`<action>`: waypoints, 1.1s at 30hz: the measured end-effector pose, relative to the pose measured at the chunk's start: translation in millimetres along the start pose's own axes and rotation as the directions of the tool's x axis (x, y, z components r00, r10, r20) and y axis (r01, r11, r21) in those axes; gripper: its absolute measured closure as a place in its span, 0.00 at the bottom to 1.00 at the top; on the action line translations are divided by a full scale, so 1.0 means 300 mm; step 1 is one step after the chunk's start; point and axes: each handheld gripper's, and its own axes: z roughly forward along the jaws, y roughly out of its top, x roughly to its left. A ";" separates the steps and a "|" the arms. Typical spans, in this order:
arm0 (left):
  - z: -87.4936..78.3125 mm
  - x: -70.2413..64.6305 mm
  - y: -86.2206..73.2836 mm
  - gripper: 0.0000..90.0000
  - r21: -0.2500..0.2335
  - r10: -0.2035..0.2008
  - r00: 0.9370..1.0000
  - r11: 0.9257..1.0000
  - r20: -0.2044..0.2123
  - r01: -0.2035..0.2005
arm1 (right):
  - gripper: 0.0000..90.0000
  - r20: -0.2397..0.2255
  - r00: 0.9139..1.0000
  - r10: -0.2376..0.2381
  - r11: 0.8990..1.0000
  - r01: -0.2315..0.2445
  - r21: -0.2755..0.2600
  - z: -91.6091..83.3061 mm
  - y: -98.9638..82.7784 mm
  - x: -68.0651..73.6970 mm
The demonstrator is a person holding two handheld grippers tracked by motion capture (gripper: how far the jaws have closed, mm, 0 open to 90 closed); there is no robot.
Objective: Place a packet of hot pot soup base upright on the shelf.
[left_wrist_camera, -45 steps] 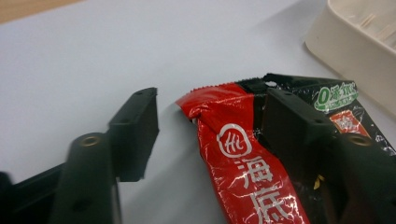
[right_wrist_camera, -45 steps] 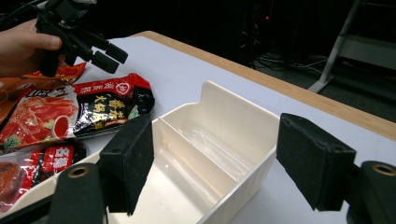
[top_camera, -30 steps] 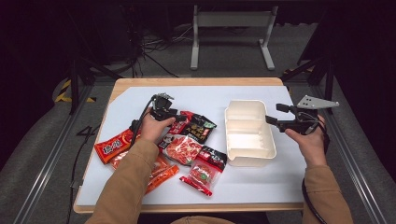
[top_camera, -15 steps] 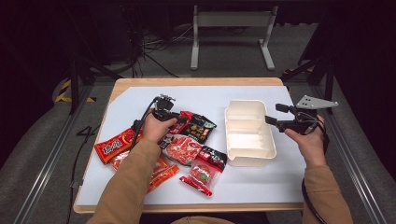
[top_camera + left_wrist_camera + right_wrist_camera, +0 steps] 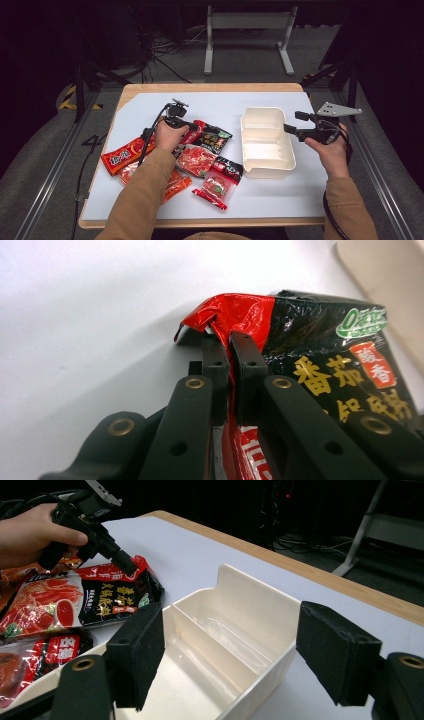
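Observation:
A black and red snack packet (image 5: 214, 138) (image 5: 325, 350) (image 5: 116, 600) lies on the white mat left of the tray. My left gripper (image 5: 193, 125) (image 5: 229, 347) (image 5: 125, 562) is shut on that packet's crumpled red top edge, which rises a little off the mat. A cream two-compartment tray (image 5: 272, 172) (image 5: 250, 587) stands right of centre with nothing in it. My right gripper (image 5: 291, 123) (image 5: 235, 650) hovers open at the tray's right rim, its pads wide apart and holding nothing.
Several more snack packets lie in a loose heap at the front left: a red one (image 5: 122, 155), a red noodle packet (image 5: 196, 160) (image 5: 42, 602), a black and red one (image 5: 220, 182) and an orange one (image 5: 176, 183). The table's wooden edge (image 5: 210, 87) runs along the back.
The left hand has shifted only slightly at the packet's edge. The right gripper and the tray have stayed where they were.

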 end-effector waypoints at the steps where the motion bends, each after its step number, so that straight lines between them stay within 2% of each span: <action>1: -0.017 -0.002 0.002 0.97 -0.007 -0.010 1.000 1.000 0.004 0.010 | 0.32 0.001 1.000 0.000 1.000 0.000 -0.001 -0.001 0.000 -0.001; 3: -0.027 -0.004 0.003 0.97 -0.017 -0.010 1.000 1.000 0.007 0.010 | 0.32 0.001 1.000 0.001 1.000 -0.001 0.000 -0.002 0.000 -0.001; 8: -0.093 -0.026 0.012 0.98 -0.073 -0.005 1.000 0.997 0.015 0.006 | 0.33 0.001 1.000 0.002 1.000 -0.002 -0.003 -0.005 0.002 -0.001; 9: -0.107 -0.029 0.014 0.98 -0.084 0.006 1.000 0.996 0.008 -0.006 | 0.33 0.001 1.000 0.001 1.000 -0.001 -0.002 -0.005 0.003 -0.001; 12: -0.144 -0.044 0.017 0.98 -0.115 0.014 1.000 0.993 0.006 -0.013 | 0.33 0.003 1.000 0.000 1.000 0.000 -0.003 -0.008 0.007 0.001; 16: -0.197 -0.068 0.022 0.98 -0.169 0.032 0.999 0.985 0.002 -0.031 | 0.33 0.001 1.000 -0.002 1.000 0.002 -0.006 -0.012 0.011 0.004; 21: -0.253 -0.115 0.028 0.98 -0.230 0.067 0.998 0.971 0.003 -0.065 | 0.33 0.004 1.000 -0.003 1.000 0.003 -0.011 -0.019 0.016 0.005; 26: -0.309 -0.167 0.026 0.98 -0.280 0.117 0.993 0.954 0.006 -0.111 | 0.34 -0.001 1.000 -0.010 1.000 0.010 -0.017 -0.021 0.023 0.012; 30: -0.352 -0.208 0.019 0.98 -0.314 0.159 0.987 0.937 -0.003 -0.152 | 0.35 -0.009 1.000 -0.012 1.000 0.012 -0.023 -0.025 0.029 0.017; 33: -0.390 -0.244 0.001 0.98 -0.350 0.189 0.982 0.918 -0.026 -0.186 | 0.36 -0.012 1.000 -0.019 1.000 0.019 -0.013 -0.027 0.034 0.020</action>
